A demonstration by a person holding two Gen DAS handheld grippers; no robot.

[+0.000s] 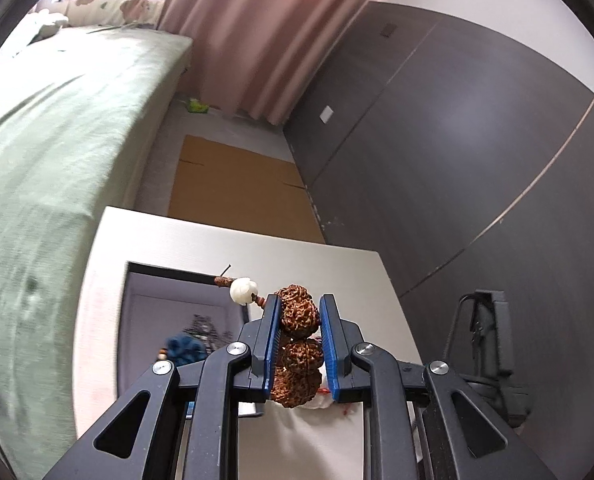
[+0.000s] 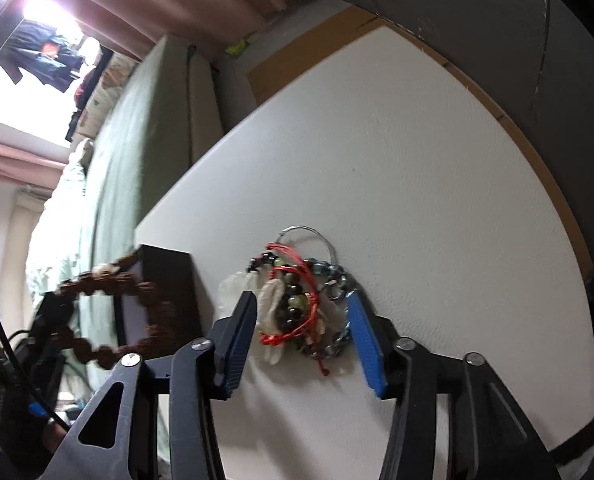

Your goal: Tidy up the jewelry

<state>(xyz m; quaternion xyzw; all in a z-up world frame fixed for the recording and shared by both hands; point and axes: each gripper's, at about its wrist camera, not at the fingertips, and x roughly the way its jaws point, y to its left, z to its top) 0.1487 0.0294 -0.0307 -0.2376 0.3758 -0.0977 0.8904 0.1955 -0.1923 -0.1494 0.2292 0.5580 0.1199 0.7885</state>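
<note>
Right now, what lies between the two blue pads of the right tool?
In the right wrist view, the jewelry pile on the white table lies between the right tool's open pads; neither pad visibly presses on it.

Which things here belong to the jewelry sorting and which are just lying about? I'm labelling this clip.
Job: brown bead bracelet in left gripper; jewelry pile before right gripper; open box.

Lying about: cardboard, bed, curtain.

table: jewelry pile on top | box left of pile (bed beyond)
</note>
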